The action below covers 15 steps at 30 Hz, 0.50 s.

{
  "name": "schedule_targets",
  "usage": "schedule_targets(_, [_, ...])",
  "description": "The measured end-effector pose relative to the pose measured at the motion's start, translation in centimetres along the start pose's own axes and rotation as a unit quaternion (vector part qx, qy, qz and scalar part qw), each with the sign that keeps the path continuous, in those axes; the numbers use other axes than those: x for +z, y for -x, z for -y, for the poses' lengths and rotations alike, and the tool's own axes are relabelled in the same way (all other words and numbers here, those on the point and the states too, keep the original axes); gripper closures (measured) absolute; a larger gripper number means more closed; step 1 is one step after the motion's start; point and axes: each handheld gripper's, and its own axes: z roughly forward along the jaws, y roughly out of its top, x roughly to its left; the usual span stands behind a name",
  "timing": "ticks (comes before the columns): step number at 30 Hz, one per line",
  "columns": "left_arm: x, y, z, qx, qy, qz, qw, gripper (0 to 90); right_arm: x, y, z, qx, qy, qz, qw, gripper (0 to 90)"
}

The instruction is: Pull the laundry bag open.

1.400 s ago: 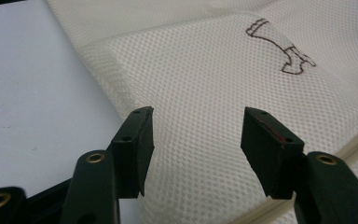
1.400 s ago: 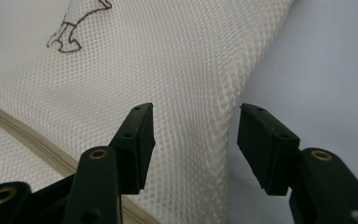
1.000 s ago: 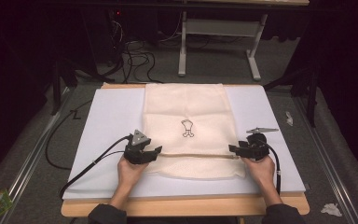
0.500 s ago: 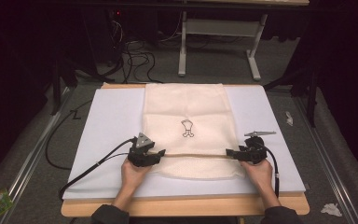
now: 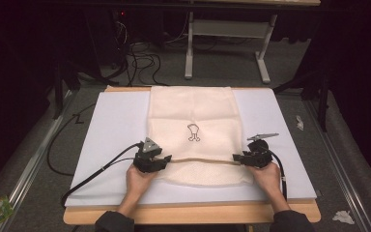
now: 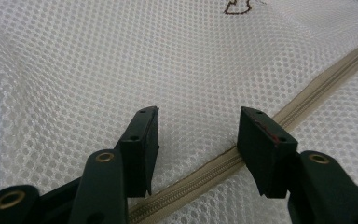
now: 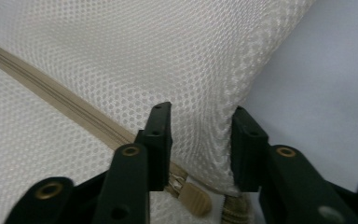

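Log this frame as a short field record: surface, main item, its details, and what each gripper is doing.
surface: white mat on a wooden table
main item: cream mesh bag, lying flat
marking: small dark drawing on the bag
zipper: tan, runs across the bag's near part
zipper pull: at the bag's right edge
left gripper: open, at the zipper's left end
right gripper: open, astride the bag's right edge

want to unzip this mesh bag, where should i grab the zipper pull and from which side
Grip the tan zipper pull by its flat tab, at the right end of the zipper on the mesh bag. Come from the bag's right edge with the right gripper, whose open fingers already sit just above it.
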Motion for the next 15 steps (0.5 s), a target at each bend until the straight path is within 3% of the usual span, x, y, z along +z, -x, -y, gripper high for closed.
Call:
schedule_targets(5, [0.0,-0.1,-0.1,-0.005,-0.003,0.002,1.0000,47.3,-0.1,0.3,0.0,-0.012,0.003,-0.007,0.9999,86.1])
schedule_targets(15, [0.0,0.0,0.0,-0.004,-0.001,0.000,1.0000,46.8,-2.2,0.1,-1.1,-0.024,0.034,-0.015,0.9990,87.2])
